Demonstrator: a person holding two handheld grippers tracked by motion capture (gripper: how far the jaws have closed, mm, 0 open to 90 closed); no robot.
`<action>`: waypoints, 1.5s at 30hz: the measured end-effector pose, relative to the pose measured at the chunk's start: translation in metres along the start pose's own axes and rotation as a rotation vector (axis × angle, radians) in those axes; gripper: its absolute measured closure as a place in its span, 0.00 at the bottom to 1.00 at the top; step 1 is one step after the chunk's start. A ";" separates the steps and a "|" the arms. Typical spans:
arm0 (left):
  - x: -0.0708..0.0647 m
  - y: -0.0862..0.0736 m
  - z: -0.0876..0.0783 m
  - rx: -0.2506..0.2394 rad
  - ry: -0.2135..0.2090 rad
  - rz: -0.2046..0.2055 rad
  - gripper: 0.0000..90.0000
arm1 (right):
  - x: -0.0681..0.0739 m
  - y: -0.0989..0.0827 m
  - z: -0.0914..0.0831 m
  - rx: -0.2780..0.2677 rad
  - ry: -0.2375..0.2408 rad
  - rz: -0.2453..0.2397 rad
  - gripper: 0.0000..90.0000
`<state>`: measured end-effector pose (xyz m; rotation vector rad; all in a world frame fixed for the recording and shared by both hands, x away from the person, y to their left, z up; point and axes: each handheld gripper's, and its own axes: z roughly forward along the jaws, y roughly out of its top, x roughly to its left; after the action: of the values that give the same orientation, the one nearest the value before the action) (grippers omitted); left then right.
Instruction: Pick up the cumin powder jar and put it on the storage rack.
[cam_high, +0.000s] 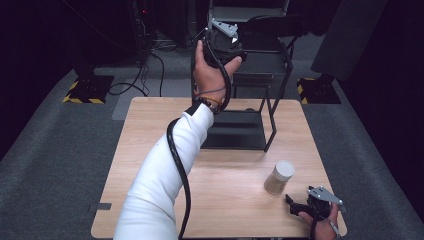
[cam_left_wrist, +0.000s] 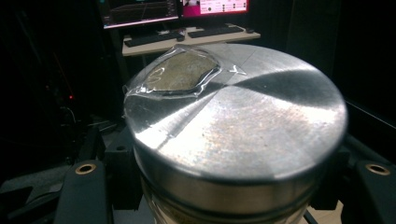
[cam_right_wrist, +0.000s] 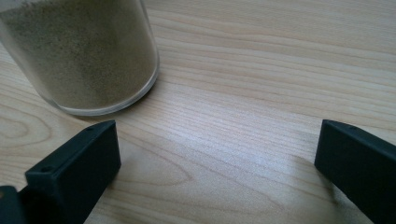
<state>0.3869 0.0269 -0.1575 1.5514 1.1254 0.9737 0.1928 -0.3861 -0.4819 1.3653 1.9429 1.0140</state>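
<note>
My left gripper (cam_high: 223, 41) is raised high above the far edge of the table, at the end of a white-sleeved arm. In the left gripper view its black fingers (cam_left_wrist: 86, 186) are shut on a jar with a round brushed-metal lid (cam_left_wrist: 243, 126); a clear film patch is stuck on the lid. A second jar (cam_high: 279, 177) of beige powder with a pale lid stands upright on the wooden table (cam_high: 150, 165) at the right. My right gripper (cam_high: 293, 205) rests low by the table's front right corner, open, with that powder jar (cam_right_wrist: 88, 56) just beyond its left finger and apart from it.
A black metal frame rack (cam_high: 240, 131) stands at the back middle of the table. Behind the table is a black chair (cam_high: 262, 55). A desk with keyboards and monitors (cam_left_wrist: 187, 32) shows far off in the left gripper view. Bare wood lies between the right gripper's fingers.
</note>
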 end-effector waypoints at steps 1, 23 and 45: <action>0.000 0.001 0.003 -0.002 0.005 0.000 0.34 | 0.000 0.000 0.000 -0.001 -0.003 0.000 0.00; 0.007 0.008 0.056 0.021 0.068 -0.018 0.34 | 0.000 0.000 0.000 0.002 -0.002 0.007 0.00; 0.015 0.001 0.087 0.071 0.056 -0.057 0.34 | 0.000 0.000 0.000 0.002 -0.002 0.008 0.00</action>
<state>0.4733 0.0203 -0.1754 1.5479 1.2488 0.9538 0.1934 -0.3864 -0.4816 1.3758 1.9393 1.0139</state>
